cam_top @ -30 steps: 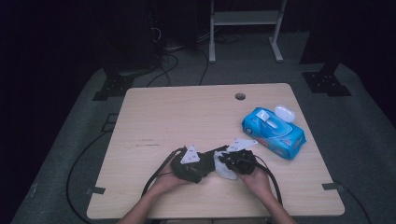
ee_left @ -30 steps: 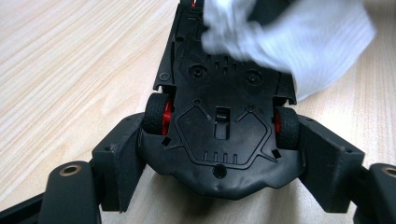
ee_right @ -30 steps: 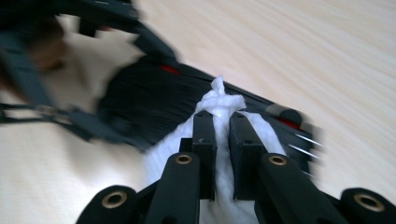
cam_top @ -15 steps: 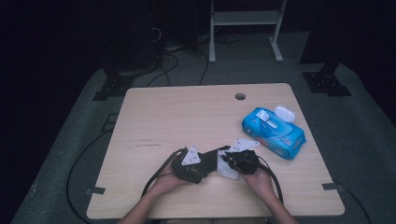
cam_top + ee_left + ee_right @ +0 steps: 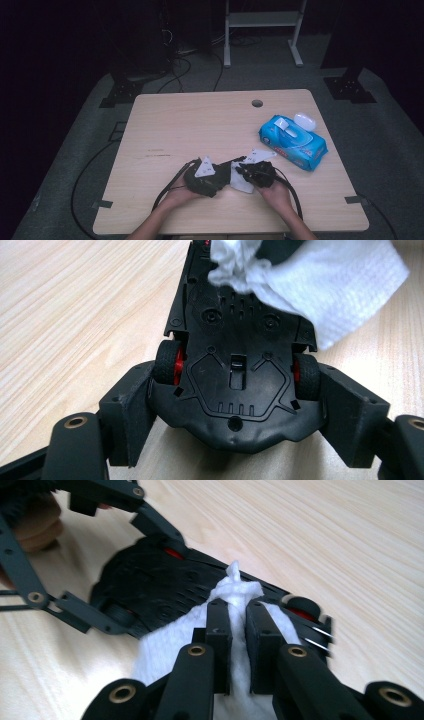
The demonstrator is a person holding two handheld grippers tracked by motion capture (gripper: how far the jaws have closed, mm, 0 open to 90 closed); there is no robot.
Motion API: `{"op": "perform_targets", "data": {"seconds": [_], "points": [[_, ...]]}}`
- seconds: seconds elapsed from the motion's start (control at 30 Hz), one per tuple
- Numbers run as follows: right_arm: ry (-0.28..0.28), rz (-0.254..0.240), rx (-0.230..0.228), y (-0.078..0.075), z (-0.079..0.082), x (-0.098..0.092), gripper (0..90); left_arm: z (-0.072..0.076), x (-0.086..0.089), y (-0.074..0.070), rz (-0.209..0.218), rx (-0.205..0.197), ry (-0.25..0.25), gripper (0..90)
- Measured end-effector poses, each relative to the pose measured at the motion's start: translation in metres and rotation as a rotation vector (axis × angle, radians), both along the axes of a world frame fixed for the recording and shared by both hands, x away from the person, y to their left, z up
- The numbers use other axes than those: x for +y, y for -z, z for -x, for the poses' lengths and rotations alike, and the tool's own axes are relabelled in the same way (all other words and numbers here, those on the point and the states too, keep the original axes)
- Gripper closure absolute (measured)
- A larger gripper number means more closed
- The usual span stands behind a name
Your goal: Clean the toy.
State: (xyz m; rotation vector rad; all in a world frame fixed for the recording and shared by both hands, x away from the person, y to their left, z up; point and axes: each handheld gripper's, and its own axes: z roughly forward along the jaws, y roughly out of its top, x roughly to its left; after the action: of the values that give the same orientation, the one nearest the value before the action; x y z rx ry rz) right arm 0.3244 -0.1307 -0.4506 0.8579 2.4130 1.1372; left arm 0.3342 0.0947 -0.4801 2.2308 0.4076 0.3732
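A black toy car (image 5: 237, 385) with red wheel hubs lies underside up between the jaws of my left gripper (image 5: 235, 405), which is shut on its sides at the rear wheels. My right gripper (image 5: 237, 615) is shut on a bunched white wipe (image 5: 235, 587) and holds it against the car's underside (image 5: 150, 587). In the high view both grippers meet near the table's front edge, the left gripper (image 5: 207, 177) and the right gripper (image 5: 252, 175) facing each other with the wipe (image 5: 240, 182) between them.
A blue pack of wet wipes (image 5: 292, 142) lies at the right of the wooden table (image 5: 190, 125), with a small white case (image 5: 304, 121) beside it. A round cable hole (image 5: 257, 103) sits near the far edge. Cables trail off the front left.
The right gripper has shifted slightly with the wipe over the car's underside. The left gripper and the car have stayed in place.
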Motion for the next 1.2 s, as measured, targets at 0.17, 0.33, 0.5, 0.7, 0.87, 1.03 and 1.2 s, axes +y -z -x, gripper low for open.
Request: {"op": "perform_targets", "data": {"seconds": [0.17,0.33,0.5,0.7,0.87,1.03,1.2], "points": [[-0.13,-0.008,-0.005,0.005,0.01,0.027,81.5,0.002,-0.001,0.001,-0.012,-0.011,0.0,24.0],[-0.086,0.003,-0.022,0.001,0.005,0.017,81.7,0.002,-0.001,-0.002,0.012,-0.008,0.004,24.0],[-0.11,-0.026,-0.012,0.001,0.008,0.024,81.8,0.003,-0.004,-0.002,0.009,-0.01,0.014,24.0],[-0.186,0.02,-0.028,0.003,0.015,0.041,81.8,0.005,-0.005,0.0,-0.01,-0.02,0.023,24.0],[-0.11,-0.009,-0.021,0.0,0.004,0.021,81.9,0.006,-0.008,-0.002,0.002,-0.023,0.029,24.0],[-0.227,0.007,-0.017,0.003,0.016,0.047,81.5,0.01,-0.011,0.0,-0.021,-0.028,0.045,24.0],[-0.145,0.036,-0.051,-0.001,0.01,0.036,81.8,0.011,-0.012,-0.002,-0.016,-0.028,0.053,23.9]]}}
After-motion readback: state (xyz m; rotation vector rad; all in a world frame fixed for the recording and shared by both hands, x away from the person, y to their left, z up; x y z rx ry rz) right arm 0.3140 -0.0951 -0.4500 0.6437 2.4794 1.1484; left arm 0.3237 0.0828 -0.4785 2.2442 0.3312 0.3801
